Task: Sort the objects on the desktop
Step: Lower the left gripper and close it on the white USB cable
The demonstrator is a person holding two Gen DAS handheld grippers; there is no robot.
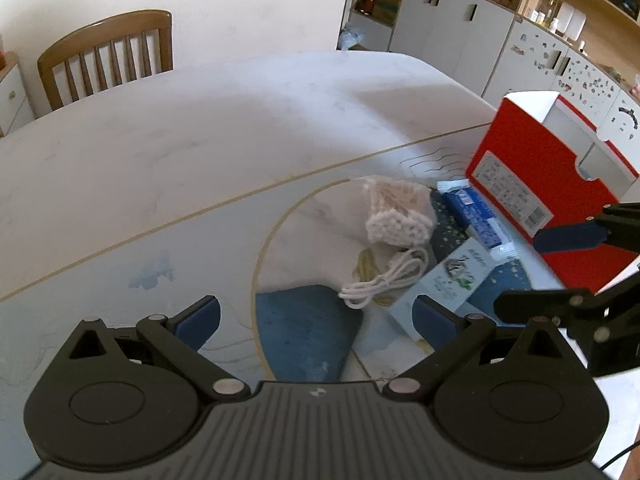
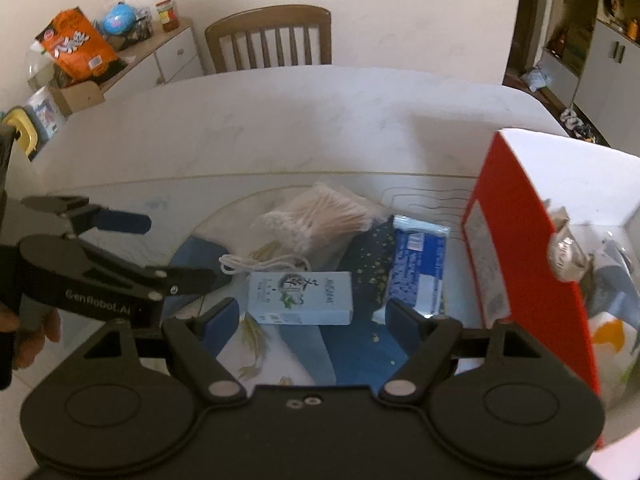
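Ahead of the right gripper, whose fingers are spread and empty, a pale blue box lies on the table, with a white cable and cotton swabs beyond. To its right stands a red box. The left gripper is likewise spread wide and holds nothing.

On the desk a small group of things lies close together. The bag of cotton swabs is at the back. Before it lies the coiled cable, and just beside the cable, to the right, the small carton. Further right lies the flat packet. The open box stands at the right end. A chair stands behind the desk.
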